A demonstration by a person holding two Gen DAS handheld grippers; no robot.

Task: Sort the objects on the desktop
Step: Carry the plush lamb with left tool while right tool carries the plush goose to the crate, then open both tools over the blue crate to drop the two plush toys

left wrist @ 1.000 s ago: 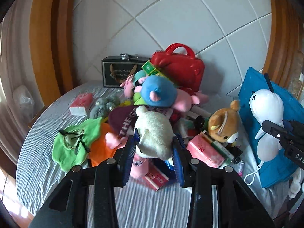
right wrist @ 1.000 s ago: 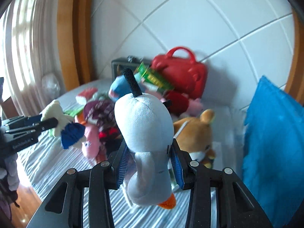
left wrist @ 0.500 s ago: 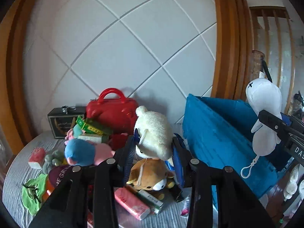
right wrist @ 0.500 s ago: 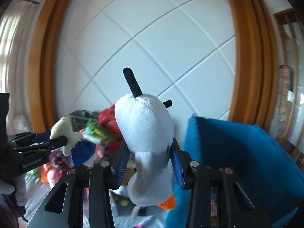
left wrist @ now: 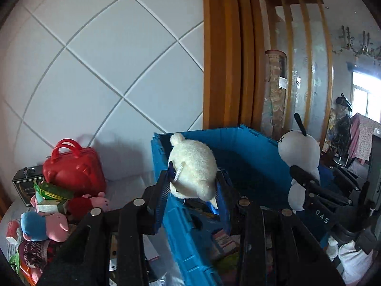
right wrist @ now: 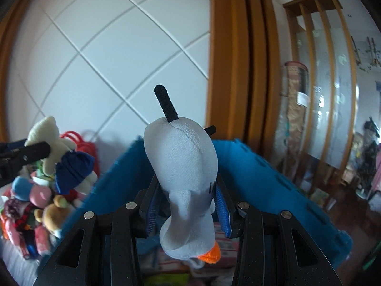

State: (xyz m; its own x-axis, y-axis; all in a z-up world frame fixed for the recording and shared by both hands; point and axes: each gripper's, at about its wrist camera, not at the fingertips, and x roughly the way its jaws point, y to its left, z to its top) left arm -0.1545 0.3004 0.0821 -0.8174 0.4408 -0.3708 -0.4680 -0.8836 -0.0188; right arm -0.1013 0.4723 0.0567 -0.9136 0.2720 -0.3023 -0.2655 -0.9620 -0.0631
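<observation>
The blue crate point(left wrist: 250, 157) is seen standing at the right end of the desk point(left wrist: 128, 183), against the white tiled wall point(left wrist: 107, 66), and it fills the lower middle of both wrist views. Boxes and packets are seen lying on its floor, though what they are cannot quite be made out.

The pile of toys point(left wrist: 50, 217) is seen on the desk to the left of the crate, with a red handbag point(left wrist: 73, 169) at the back near the wall and a dark box point(left wrist: 25, 186) just beside it.

The left gripper point(left wrist: 193, 193) is held raised and level over the crate's near left wall, pointing toward the far corner. The cream plush bear point(left wrist: 194, 169) is clamped between its jaws, and a blue part of the toy hangs below the right jaw.

The right gripper point(right wrist: 188, 205) is held to the right of the left one, raised over the crate's open top and tilted slightly downward. The white plush duck point(right wrist: 185, 181) is squeezed between its jaws, with its black tuft pointing up and its orange bill hanging below.
</observation>
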